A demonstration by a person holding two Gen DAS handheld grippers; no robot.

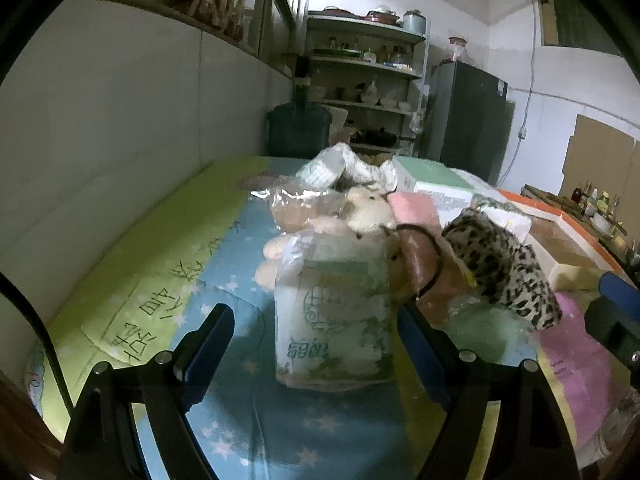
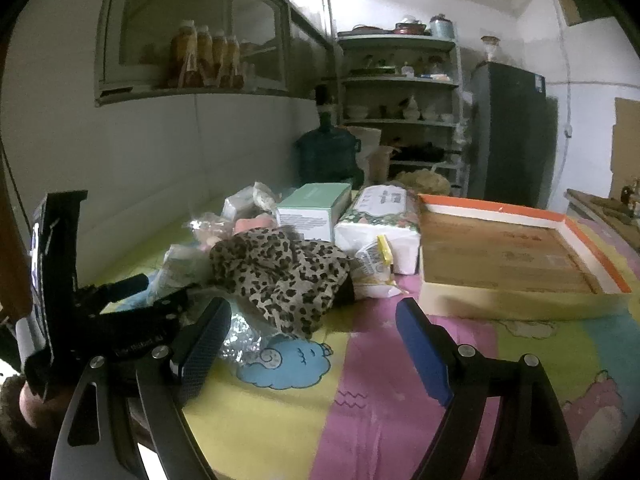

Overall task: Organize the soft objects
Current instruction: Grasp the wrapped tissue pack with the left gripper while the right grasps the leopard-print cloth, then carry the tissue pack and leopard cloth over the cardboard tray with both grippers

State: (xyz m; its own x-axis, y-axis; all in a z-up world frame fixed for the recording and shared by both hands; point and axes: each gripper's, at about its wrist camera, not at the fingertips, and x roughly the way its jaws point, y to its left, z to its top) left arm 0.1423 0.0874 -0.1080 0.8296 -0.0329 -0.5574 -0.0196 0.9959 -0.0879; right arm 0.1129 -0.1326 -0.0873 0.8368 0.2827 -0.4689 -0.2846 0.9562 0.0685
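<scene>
A pile of soft things lies on the colourful table cloth (image 1: 168,280). In the left wrist view a plastic tissue pack (image 1: 334,320) stands just ahead, between the fingers of my open left gripper (image 1: 316,340). Behind it lie a cream plush toy (image 1: 368,210), a pink cloth (image 1: 412,208) and a leopard-print fabric item (image 1: 504,264). In the right wrist view my right gripper (image 2: 314,340) is open and empty. The leopard-print item (image 2: 280,276) lies just ahead of its left finger. A white napkin pack (image 2: 380,224) lies further back.
An open cardboard box with an orange rim (image 2: 516,256) stands at the right. A green-and-white carton (image 2: 316,208) lies behind the pile. The left gripper's body (image 2: 100,292) sits at the left edge. A white wall runs along the left; a water jug (image 2: 328,152), shelves and fridge stand behind.
</scene>
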